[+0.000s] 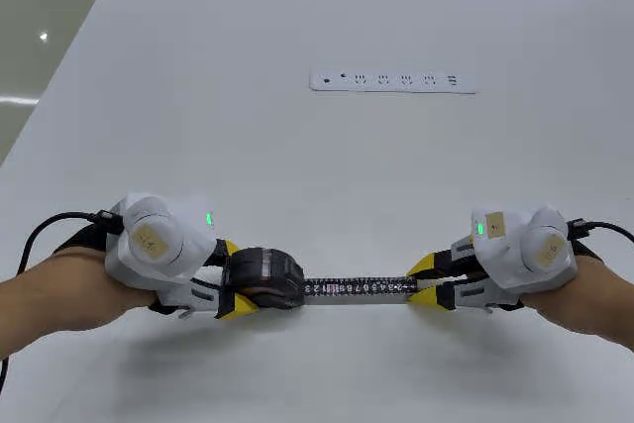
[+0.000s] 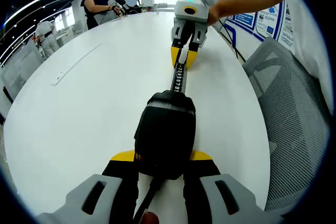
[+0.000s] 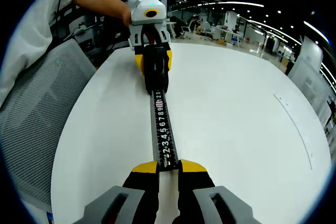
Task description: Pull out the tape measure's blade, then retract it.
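Fingers (image 3: 143,169) of your right gripper (image 3: 168,165) pinch the blade (image 3: 161,119) tip, left gripper (image 2: 164,156) clamps the case (image 2: 165,124); any slip and it whips out from between them

Table: long white matte tabletop (image 1: 297,165)
Floor: glossy grey-green floor (image 1: 40,27)
Seat: grey mesh chair back (image 2: 294,129)
Light: bright ceiling strip lights (image 3: 247,3)
Wall: perhaps blue-framed posters (image 2: 244,19)

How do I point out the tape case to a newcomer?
On the white table, two grippers face each other near the front edge. The case is the dark rounded block in the left gripper; a thin numbered blade runs from it to the right gripper.
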Action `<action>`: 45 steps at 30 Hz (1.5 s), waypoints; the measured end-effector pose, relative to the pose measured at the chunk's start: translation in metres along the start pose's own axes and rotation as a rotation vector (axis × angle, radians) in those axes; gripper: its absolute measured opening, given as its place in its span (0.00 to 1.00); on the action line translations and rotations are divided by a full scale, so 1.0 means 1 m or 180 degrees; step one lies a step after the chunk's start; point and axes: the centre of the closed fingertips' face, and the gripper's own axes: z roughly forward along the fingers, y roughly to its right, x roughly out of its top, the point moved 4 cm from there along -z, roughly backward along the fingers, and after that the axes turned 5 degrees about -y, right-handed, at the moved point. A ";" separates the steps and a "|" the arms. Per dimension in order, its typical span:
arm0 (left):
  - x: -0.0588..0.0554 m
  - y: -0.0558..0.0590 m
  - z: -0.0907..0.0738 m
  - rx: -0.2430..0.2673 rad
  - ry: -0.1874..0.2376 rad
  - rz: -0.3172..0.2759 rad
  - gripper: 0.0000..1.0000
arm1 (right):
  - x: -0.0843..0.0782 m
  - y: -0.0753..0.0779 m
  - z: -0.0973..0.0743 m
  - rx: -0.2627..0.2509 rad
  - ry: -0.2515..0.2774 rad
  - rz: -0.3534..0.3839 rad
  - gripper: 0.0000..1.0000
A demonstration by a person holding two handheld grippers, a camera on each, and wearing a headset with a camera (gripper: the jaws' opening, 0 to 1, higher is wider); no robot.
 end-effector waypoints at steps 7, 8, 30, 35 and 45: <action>0.000 0.000 0.000 0.0000 -0.0003 0.0006 0.27 | -0.010 0.002 -0.008 -0.0031 -0.0049 0.0033 0.09; 0.000 0.000 0.000 0.0000 -0.0003 0.0005 0.27 | -0.012 0.002 -0.009 -0.0033 -0.0055 0.0038 0.09; 0.000 0.001 0.000 0.0009 -0.0010 0.0012 0.27 | -0.043 0.007 -0.034 -0.0111 -0.0207 0.0076 0.09; 0.000 0.001 0.000 0.0006 -0.0003 0.0009 0.27 | -0.052 0.008 -0.041 -0.0126 -0.0258 0.0098 0.09; 0.001 0.001 0.001 0.0008 0.0008 0.0011 0.27 | -0.062 0.009 -0.052 -0.0151 -0.0327 0.0164 0.09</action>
